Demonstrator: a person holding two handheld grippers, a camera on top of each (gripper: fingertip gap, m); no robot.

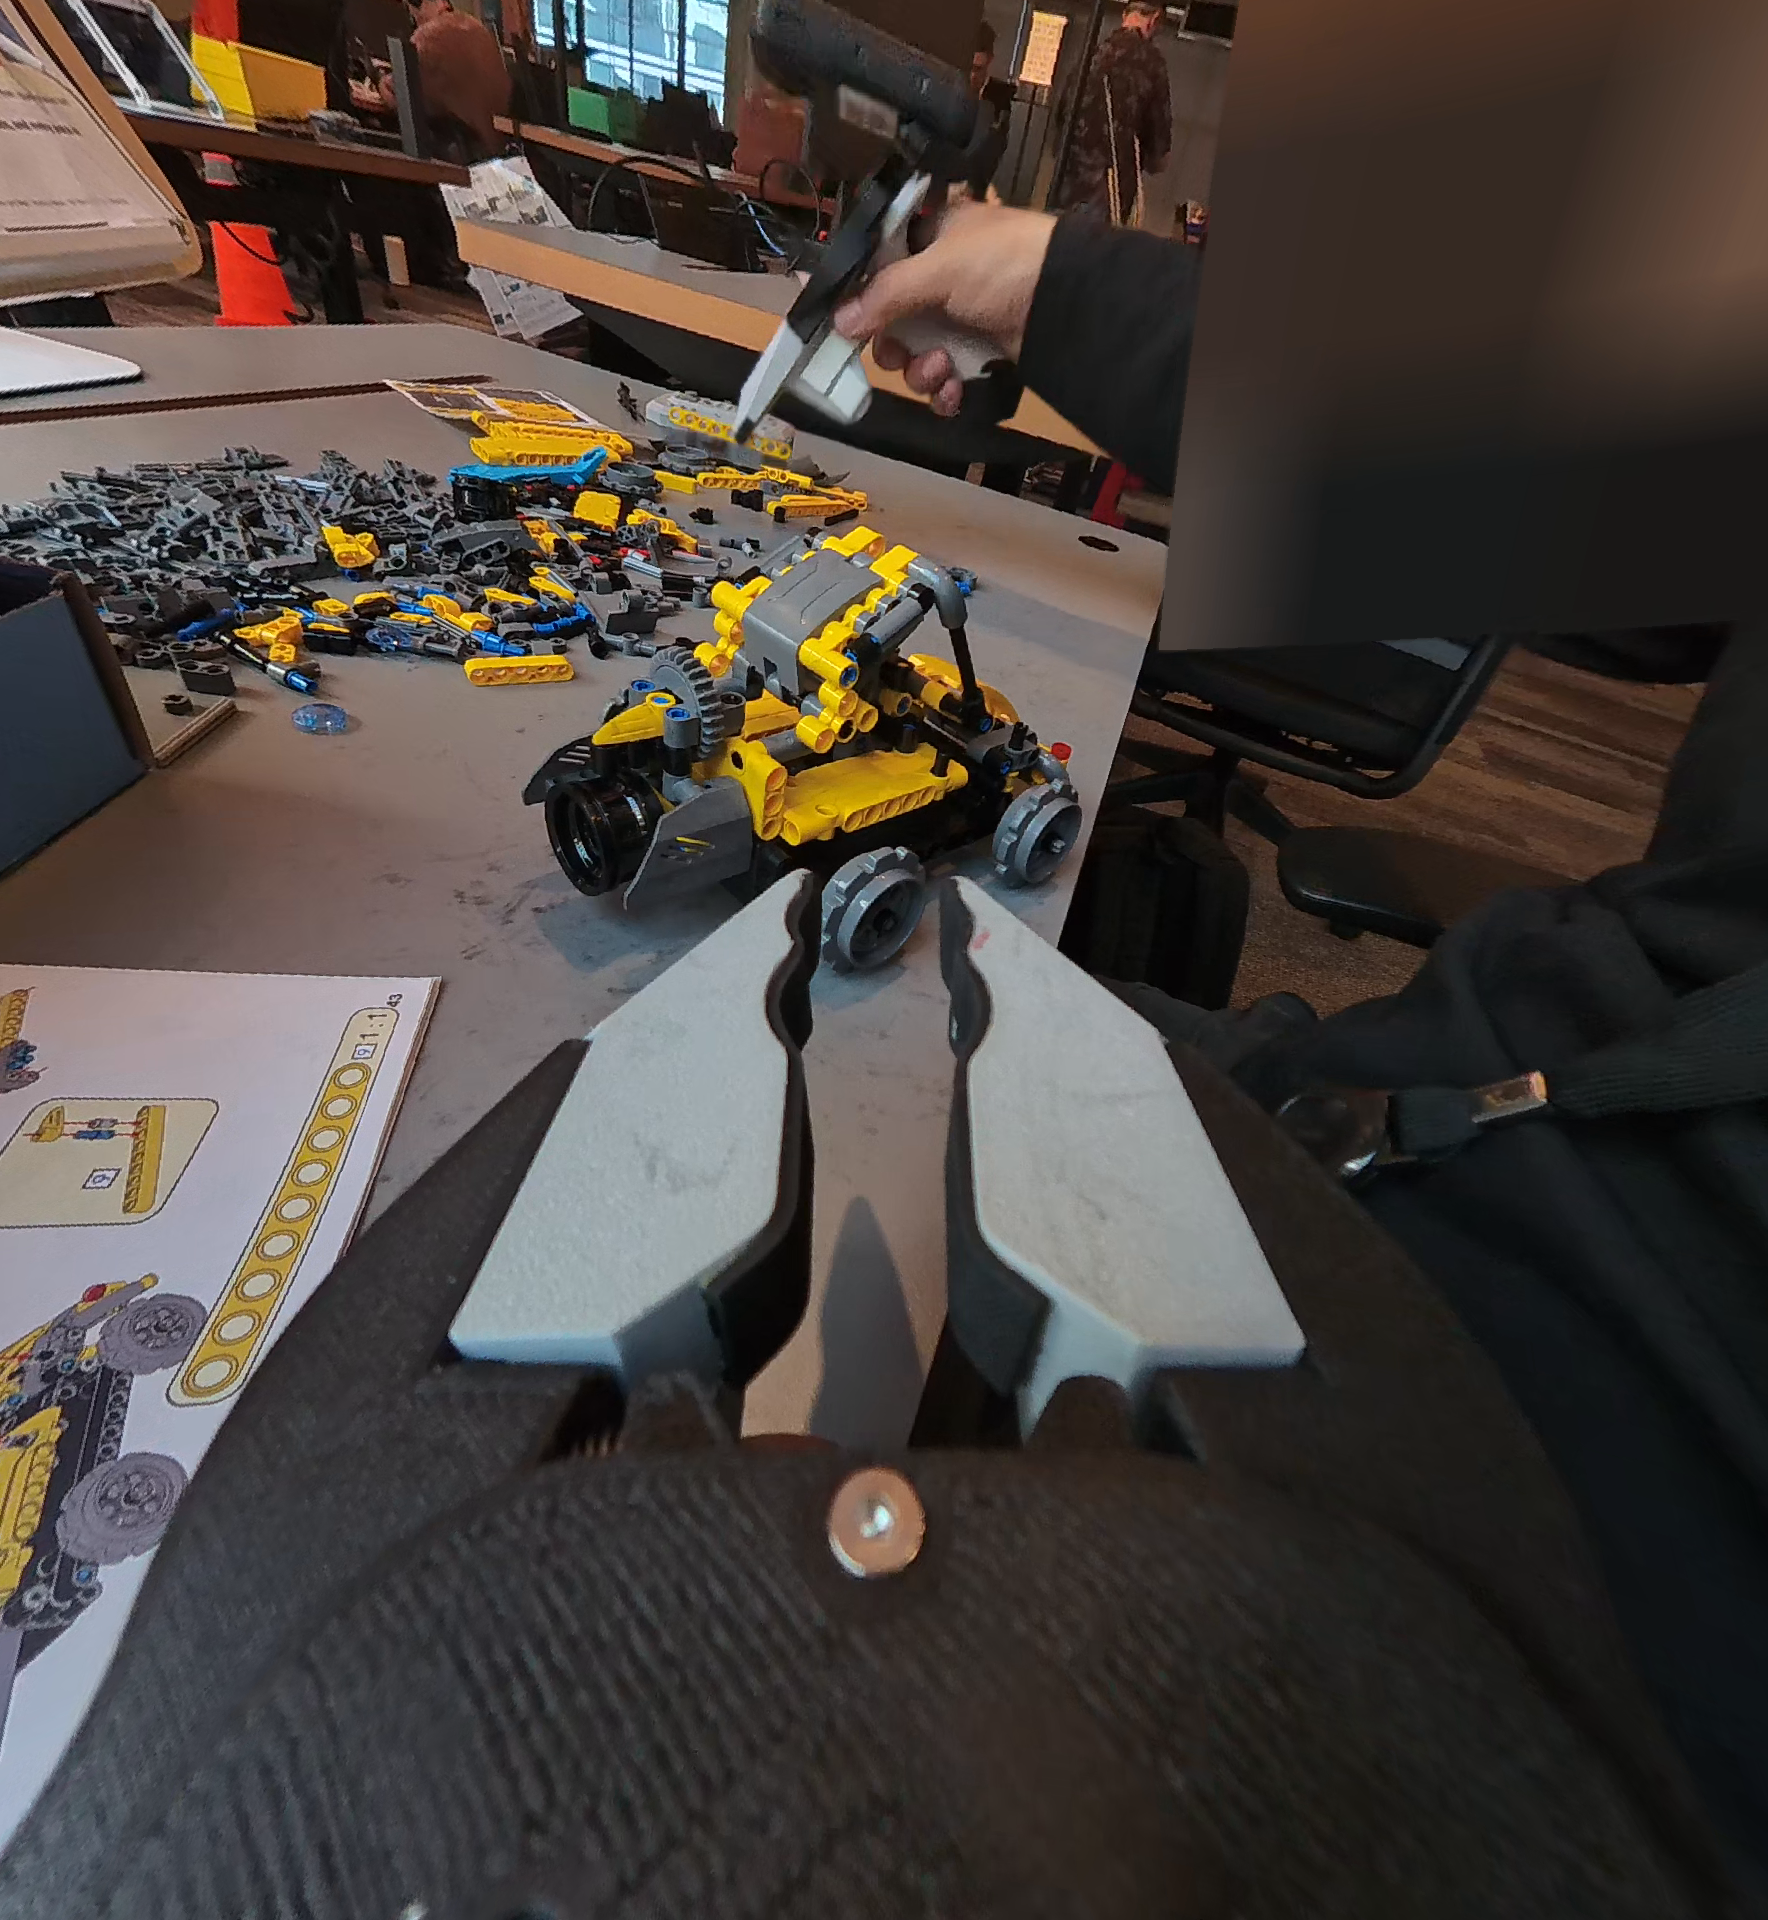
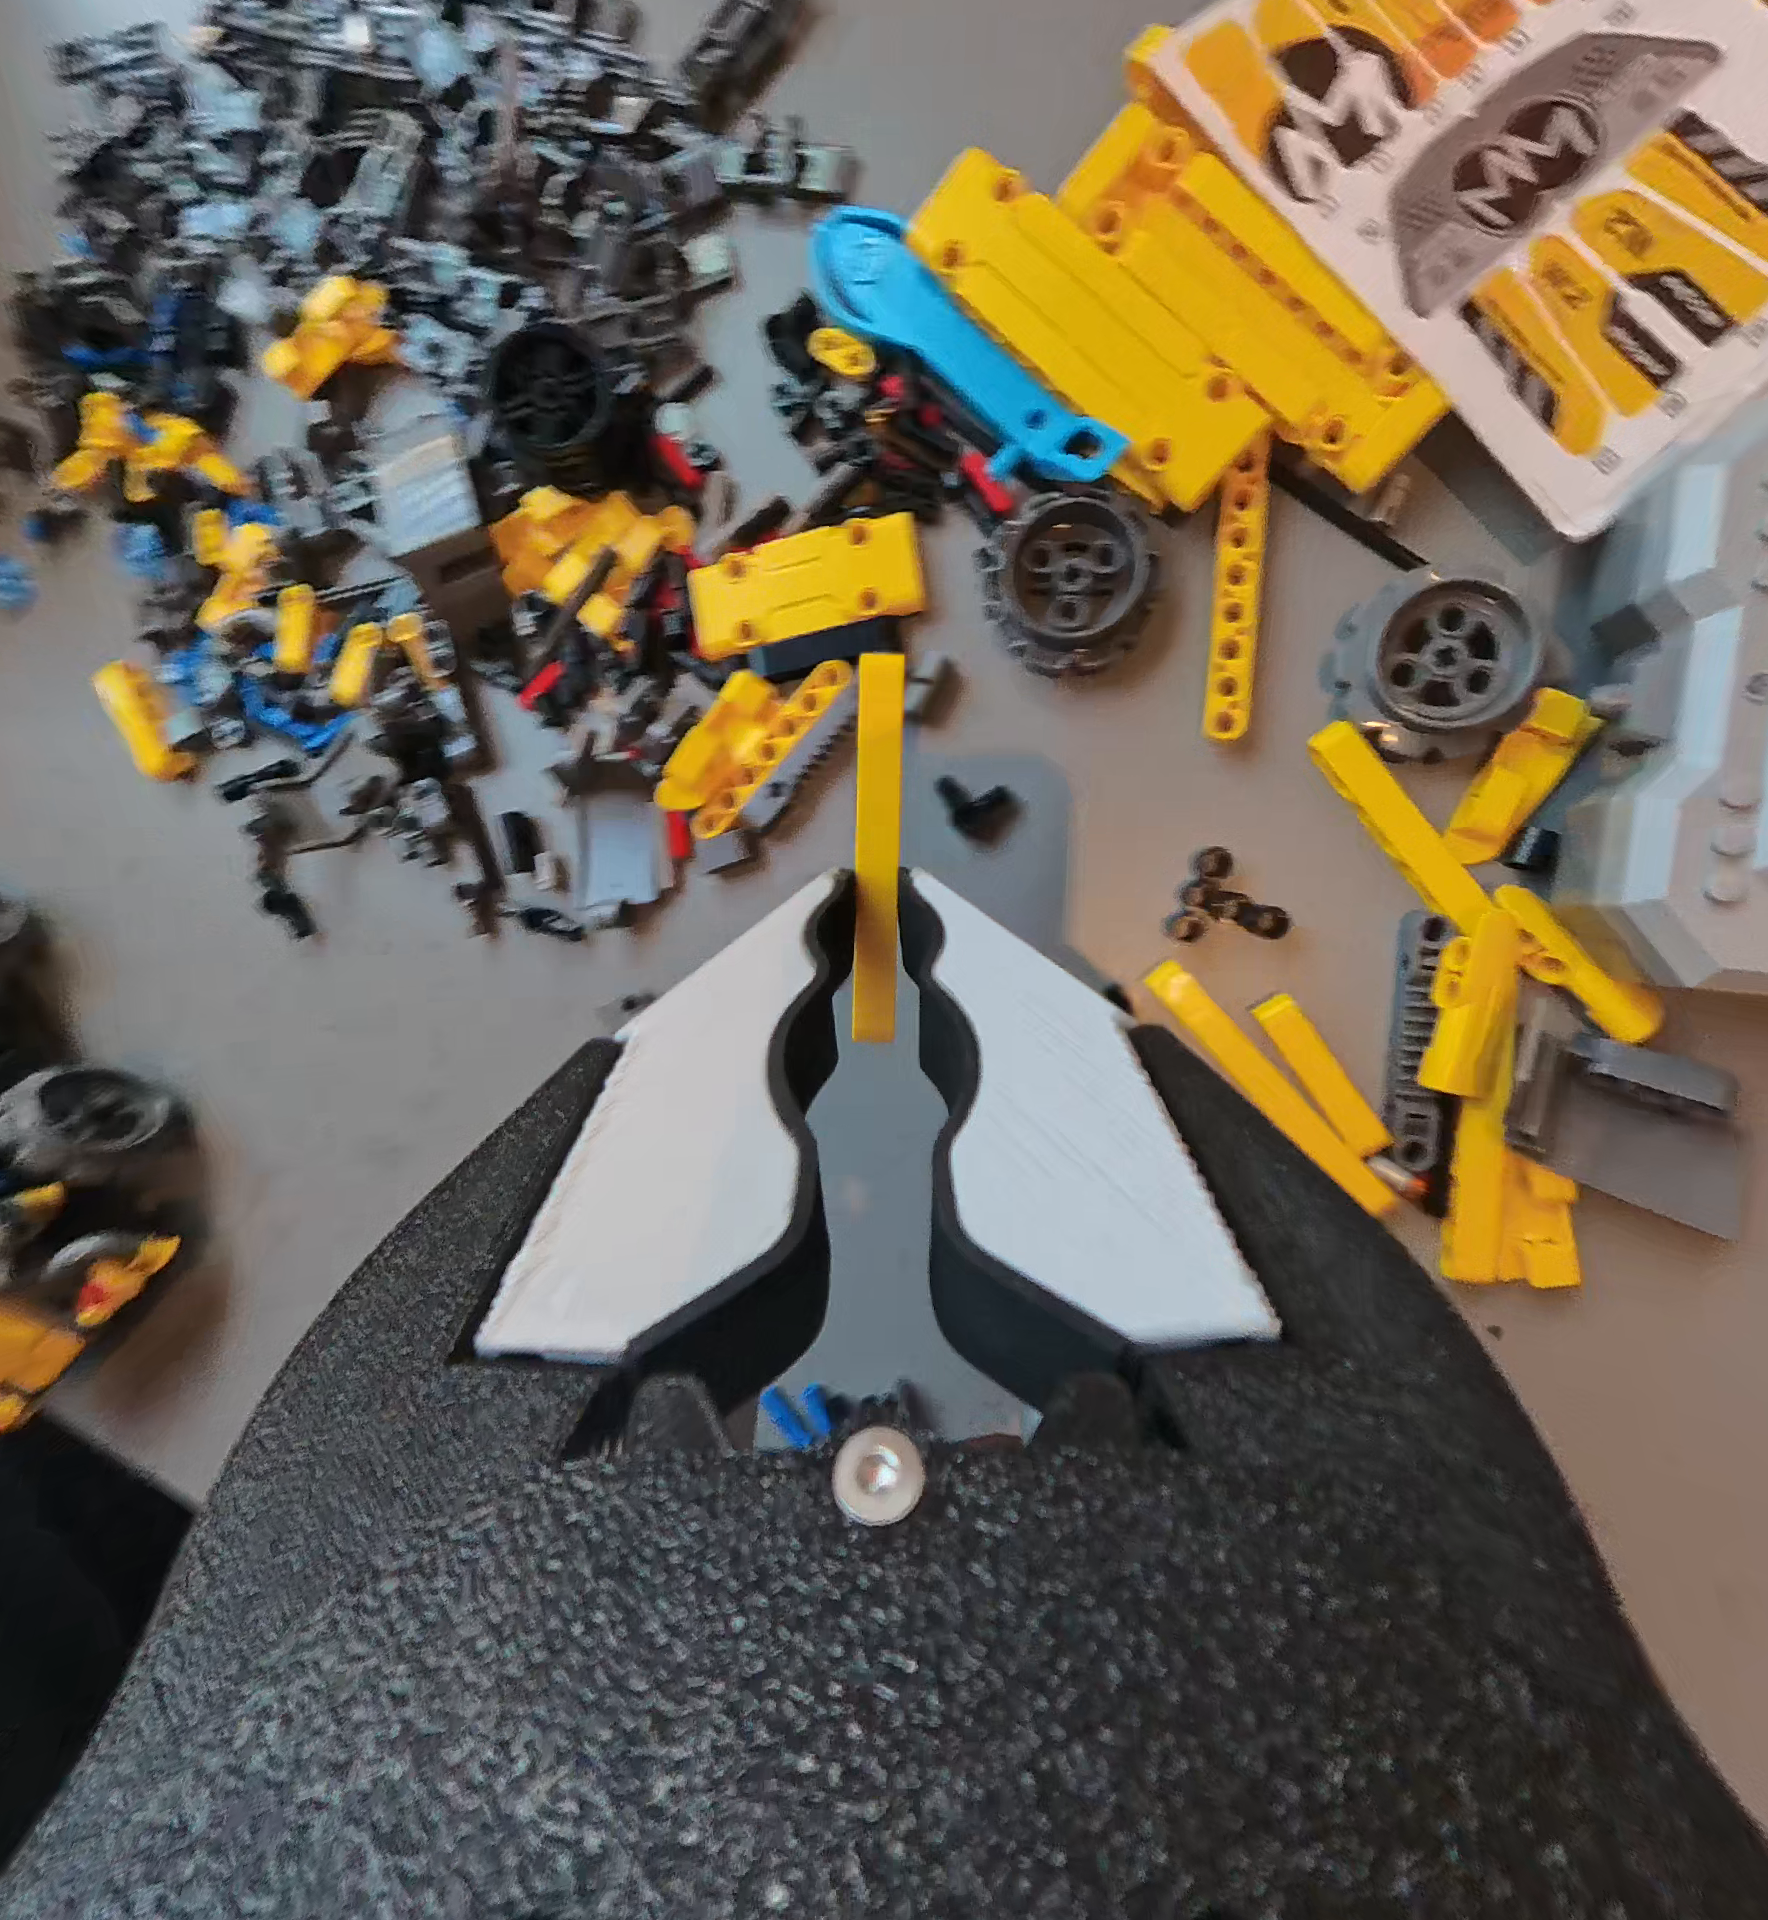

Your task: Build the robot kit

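Note:
My left gripper (image 1: 876, 902) hovers low over the grey table (image 1: 360, 831), open a little and empty, pointing at the near grey wheel (image 1: 875, 914) of a yellow and grey brick-built vehicle (image 1: 807, 727). My right gripper (image 2: 875, 883) is shut on a thin yellow beam (image 2: 880, 769), held edge-on above a spread of loose pieces (image 2: 423, 436). In the left wrist view the right gripper (image 1: 755, 416) shows far off, held by a hand (image 1: 953, 291) over the yellow beams at the table's back.
An open instruction booklet (image 1: 163, 1195) lies at near left, a dark box (image 1: 7, 748) at the left edge. A sticker sheet (image 2: 1545, 208), a blue tool (image 2: 953, 343), two loose grey wheels (image 2: 1067, 571) and a large grey part (image 2: 1732, 727) lie among the pieces. The table edge (image 1: 1119, 727) drops off right, beside a chair (image 1: 1358, 727). Some 45 cm of space lies between my two pairs of fingers.

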